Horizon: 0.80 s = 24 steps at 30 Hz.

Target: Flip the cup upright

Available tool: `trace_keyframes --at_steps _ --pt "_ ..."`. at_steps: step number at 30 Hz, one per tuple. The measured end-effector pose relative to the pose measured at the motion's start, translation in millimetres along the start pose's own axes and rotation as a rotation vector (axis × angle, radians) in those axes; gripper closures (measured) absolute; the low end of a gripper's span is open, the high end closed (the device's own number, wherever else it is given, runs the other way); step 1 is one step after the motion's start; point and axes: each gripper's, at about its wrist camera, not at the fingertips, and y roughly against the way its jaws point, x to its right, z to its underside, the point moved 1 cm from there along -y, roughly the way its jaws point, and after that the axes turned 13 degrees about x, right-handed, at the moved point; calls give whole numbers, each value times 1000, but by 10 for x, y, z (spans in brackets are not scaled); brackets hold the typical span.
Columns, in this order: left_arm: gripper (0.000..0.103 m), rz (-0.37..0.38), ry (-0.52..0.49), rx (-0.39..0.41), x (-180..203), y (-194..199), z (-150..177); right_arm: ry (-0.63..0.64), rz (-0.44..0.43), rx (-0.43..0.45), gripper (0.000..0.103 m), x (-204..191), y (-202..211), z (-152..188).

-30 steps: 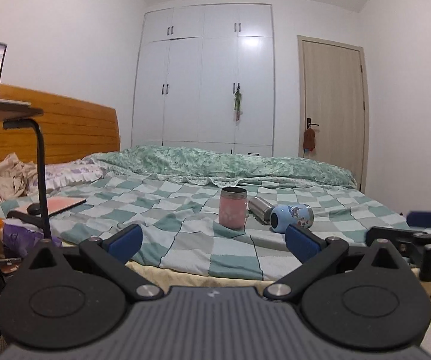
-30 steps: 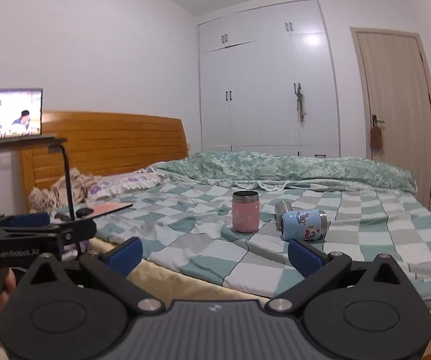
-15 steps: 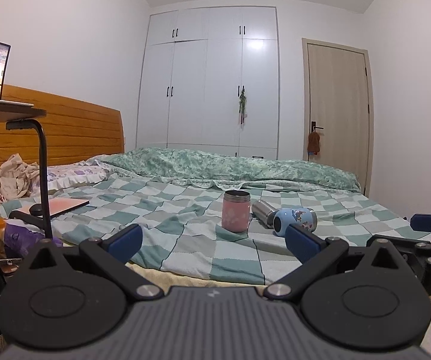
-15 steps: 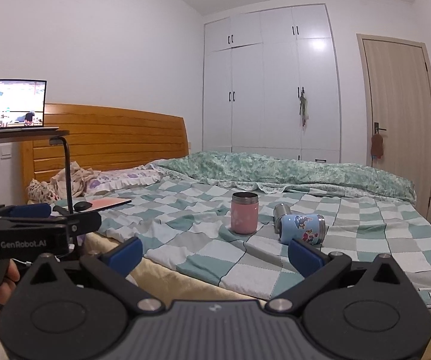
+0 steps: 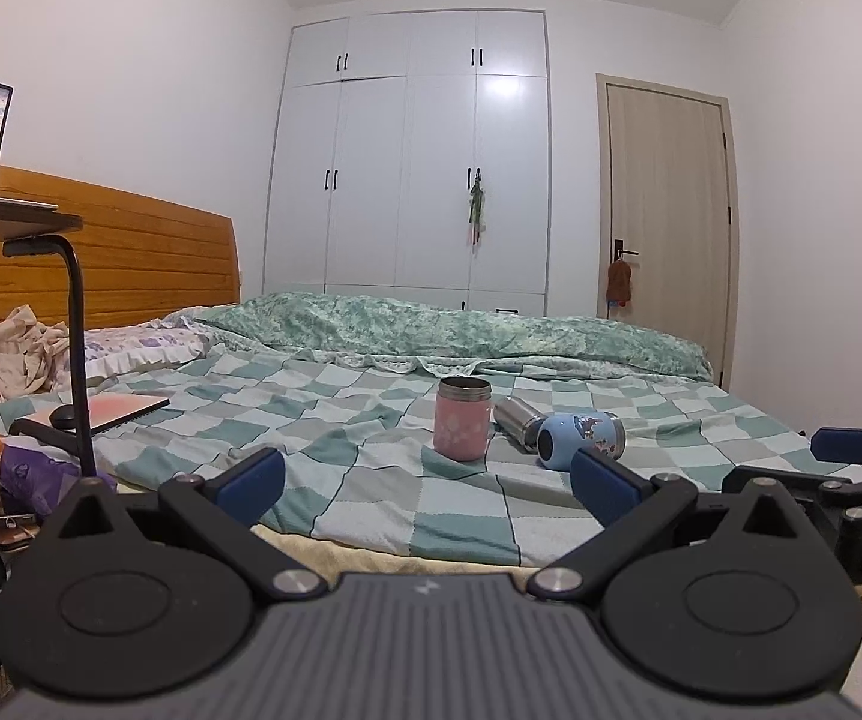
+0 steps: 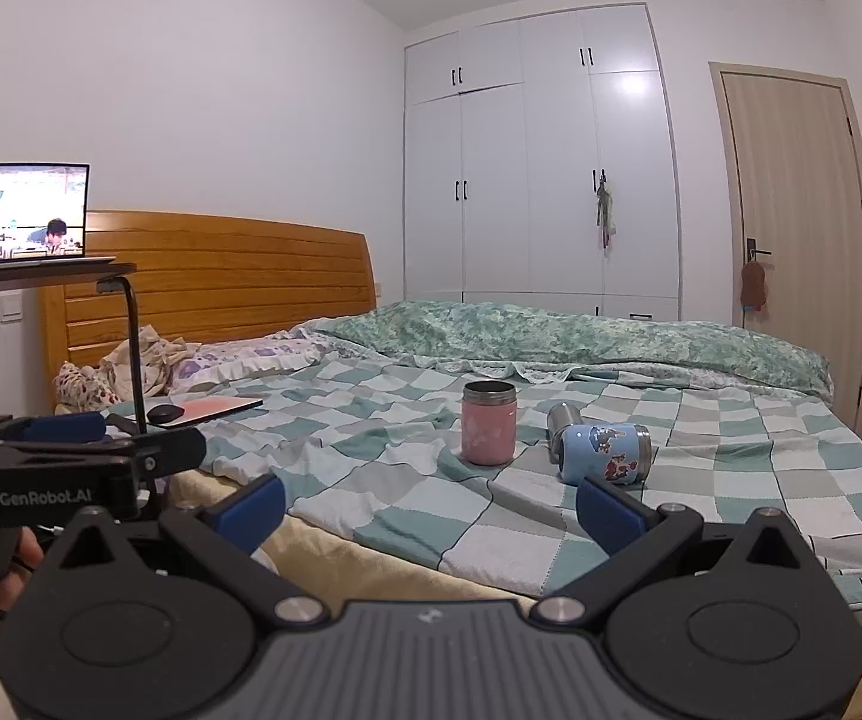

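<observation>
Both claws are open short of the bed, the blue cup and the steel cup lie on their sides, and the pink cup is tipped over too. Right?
Not quite. The pink cup stands upright, mouth up, as the right wrist view shows. The rest holds: the left claw and right claw are open short of the bed, and the blue cup and steel cup lie on their sides.

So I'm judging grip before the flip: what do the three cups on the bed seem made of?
Pink cup: likely steel, matte pink coating, bare metal rim. Blue cup, on its side: glossy printed coating, metal rim band. Silver cup, also on its side: bare brushed steel, probably slipperiest.
</observation>
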Motion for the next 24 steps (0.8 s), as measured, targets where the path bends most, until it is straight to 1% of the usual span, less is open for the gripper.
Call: trace_keyframes --at_steps 24 --pt "0 0 0 0 -16 10 8 -3 1 -3 0 17 -7 11"
